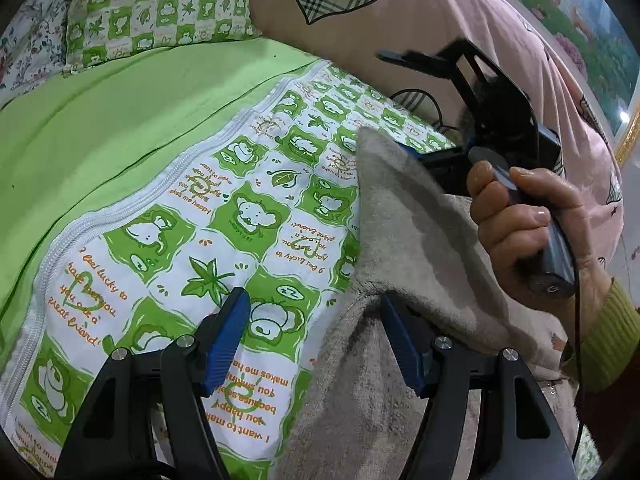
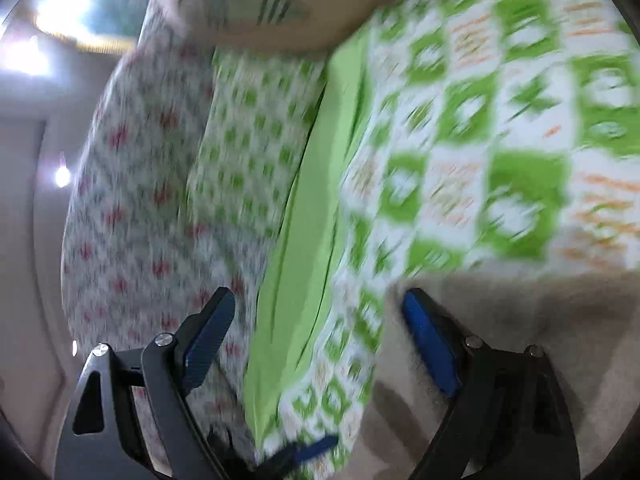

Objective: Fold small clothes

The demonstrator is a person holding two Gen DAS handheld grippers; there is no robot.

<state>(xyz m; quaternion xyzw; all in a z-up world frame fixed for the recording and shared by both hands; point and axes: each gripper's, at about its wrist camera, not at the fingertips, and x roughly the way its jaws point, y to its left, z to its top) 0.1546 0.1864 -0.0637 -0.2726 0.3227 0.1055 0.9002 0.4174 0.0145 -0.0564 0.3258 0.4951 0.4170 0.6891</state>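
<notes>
A beige fleecy garment (image 1: 400,240) lies on the green-and-white patterned quilt (image 1: 256,216), its edge lifted into a peak. My left gripper (image 1: 316,332) is open, its right blue pad against the garment's edge, the left pad over the quilt. The right gripper (image 1: 452,80) shows in the left wrist view, held in a hand above the garment's far corner. In the blurred right wrist view my right gripper (image 2: 320,344) is open, with the beige garment (image 2: 540,340) beside its right pad.
A plain green sheet (image 1: 120,120) and a green checked pillow (image 1: 160,4) lie at the back left. A pink blanket with plaid hearts (image 1: 400,12) is piled at the back right. A floral pillow (image 2: 132,200) lies to the left.
</notes>
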